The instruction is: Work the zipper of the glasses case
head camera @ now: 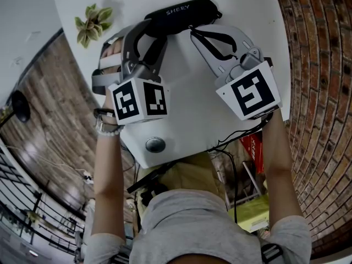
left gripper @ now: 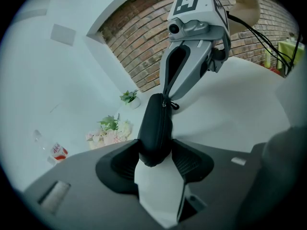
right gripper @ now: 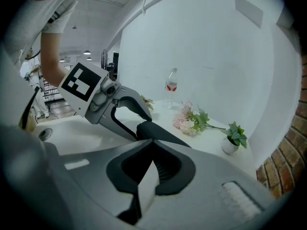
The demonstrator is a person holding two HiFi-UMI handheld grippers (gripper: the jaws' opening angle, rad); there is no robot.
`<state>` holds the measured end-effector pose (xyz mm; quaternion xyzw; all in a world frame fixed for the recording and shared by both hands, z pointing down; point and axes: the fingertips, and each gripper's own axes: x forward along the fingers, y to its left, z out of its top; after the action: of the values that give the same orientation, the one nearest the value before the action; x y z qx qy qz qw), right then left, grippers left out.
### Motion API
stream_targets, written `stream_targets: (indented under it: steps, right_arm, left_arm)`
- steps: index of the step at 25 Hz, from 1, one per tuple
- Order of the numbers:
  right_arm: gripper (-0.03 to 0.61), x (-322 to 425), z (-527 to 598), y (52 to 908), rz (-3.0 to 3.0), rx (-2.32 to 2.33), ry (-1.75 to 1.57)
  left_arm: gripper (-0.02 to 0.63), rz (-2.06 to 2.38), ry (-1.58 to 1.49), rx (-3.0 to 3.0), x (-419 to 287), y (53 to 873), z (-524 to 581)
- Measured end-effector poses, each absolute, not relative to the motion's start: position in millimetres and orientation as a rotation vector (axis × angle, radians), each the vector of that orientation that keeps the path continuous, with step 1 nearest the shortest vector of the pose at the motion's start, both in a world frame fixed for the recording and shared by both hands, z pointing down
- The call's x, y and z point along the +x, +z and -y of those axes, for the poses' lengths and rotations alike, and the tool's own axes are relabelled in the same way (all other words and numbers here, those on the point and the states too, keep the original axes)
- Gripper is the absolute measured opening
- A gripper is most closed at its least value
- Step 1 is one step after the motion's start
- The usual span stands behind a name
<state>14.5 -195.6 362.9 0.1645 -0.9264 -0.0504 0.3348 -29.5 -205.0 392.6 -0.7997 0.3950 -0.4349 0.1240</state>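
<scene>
**A:** Entry, left to right. Holdings?

**B:** Left gripper: jaws clamped on the near end of the black, oval, hard-shell glasses case, which is pinned above the round white table. Right gripper: jaws together, tips set on the case's seam at the small metal zipper slider. I cannot tell whether the pull itself is pinched.

**A:** Hazards from here?

**B:** Three, all as I judge them.
- The closed tips may slide off the slider, because its pull is small and the hold is unconfirmed.
- The case may twist or slip in the left jaws, because only one end is gripped and the drag runs along the seam.
- The slider may jam at the curved end if it is pulled off the line of the teeth.

**A:** Counts?

**B:** Left to right in the left gripper view:
- one clear plastic bottle with a red label
- one bunch of pale pink flowers with green leaves
- one small green plant in a white pot
- one glasses case
- one zipper

Also two grippers and one table.
</scene>
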Motion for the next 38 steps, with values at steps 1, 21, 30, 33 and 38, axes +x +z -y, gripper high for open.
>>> stream_targets:
  steps: [1,21,30,33,38]
  right_arm:
    - [0.008,13.6,194.9,362.8,2.419,0.425,-0.129]
    - [0.011,-6.5,186.0,364.3,2.523,0.332,-0.019]
    - [0.012,-17.1,182.3,364.4,2.559,0.276,0.016]
    - [0.015,-21.0,180.0,365.2,2.574,0.254,0.036]
    - [0.015,-29.4,177.9,366.6,2.587,0.225,0.052]
  left_arm:
    - [0.229,-1.151,-1.268,-2.332,-29.6,392.4,204.9]
    - [0.23,-1.135,-1.267,-2.326,-27.7,390.9,204.8]
    - [0.23,-1.131,-1.267,-2.335,-27.7,390.2,205.1]
    - [0.23,-1.126,-1.27,-2.33,-27.4,390.1,204.8]
    - [0.23,-1.122,-1.275,-2.324,-26.8,390.1,204.9]
